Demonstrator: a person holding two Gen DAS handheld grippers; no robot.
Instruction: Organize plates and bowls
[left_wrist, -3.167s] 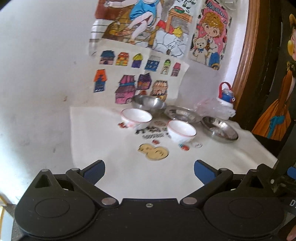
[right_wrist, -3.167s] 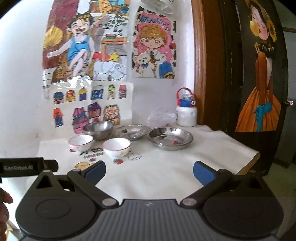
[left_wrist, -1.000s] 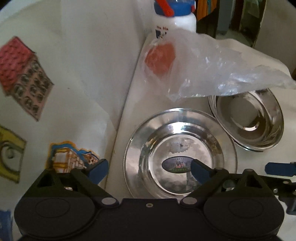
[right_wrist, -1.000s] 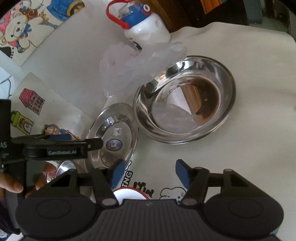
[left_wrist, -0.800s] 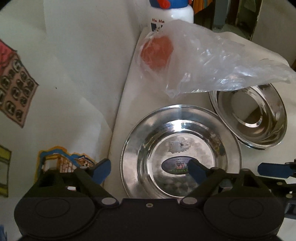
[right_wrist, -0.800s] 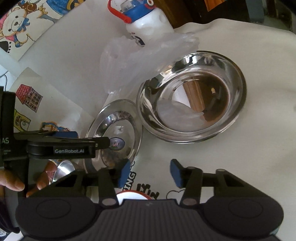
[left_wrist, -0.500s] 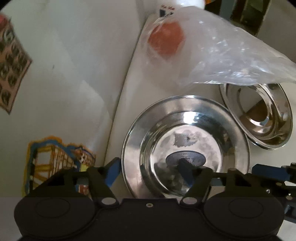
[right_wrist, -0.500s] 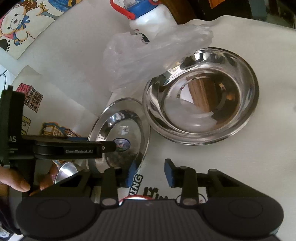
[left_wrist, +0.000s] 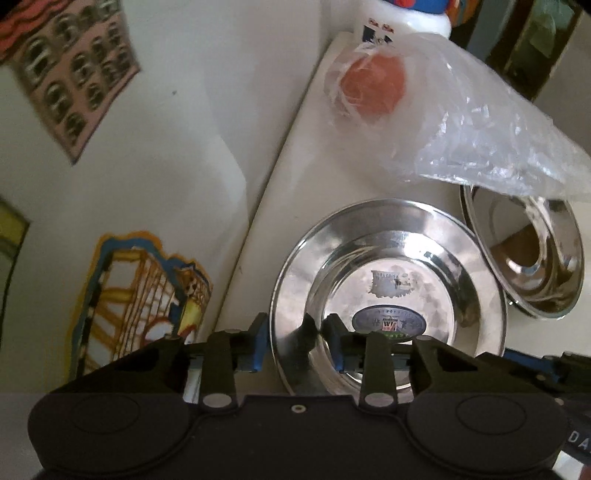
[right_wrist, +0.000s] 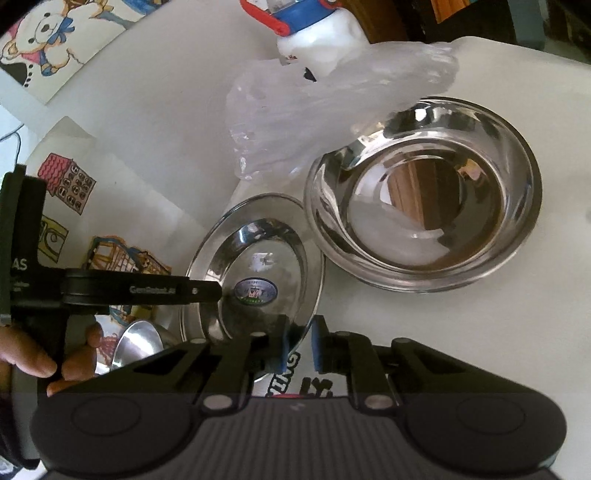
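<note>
The steel plate (left_wrist: 388, 291) is straddled at its near-left rim by the left gripper (left_wrist: 295, 339), fingers narrowed, contact uncertain. Its near-right rim is bracketed by the narrowed right gripper (right_wrist: 299, 347); the steel bowl (right_wrist: 424, 218) lies just beside.

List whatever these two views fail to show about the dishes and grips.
- Left wrist view: steel bowl far rim, under the plastic bag.
- Right wrist view: white bowl, behind the right gripper.
- Both views: whether fingers touch the steel plate rim.
</note>
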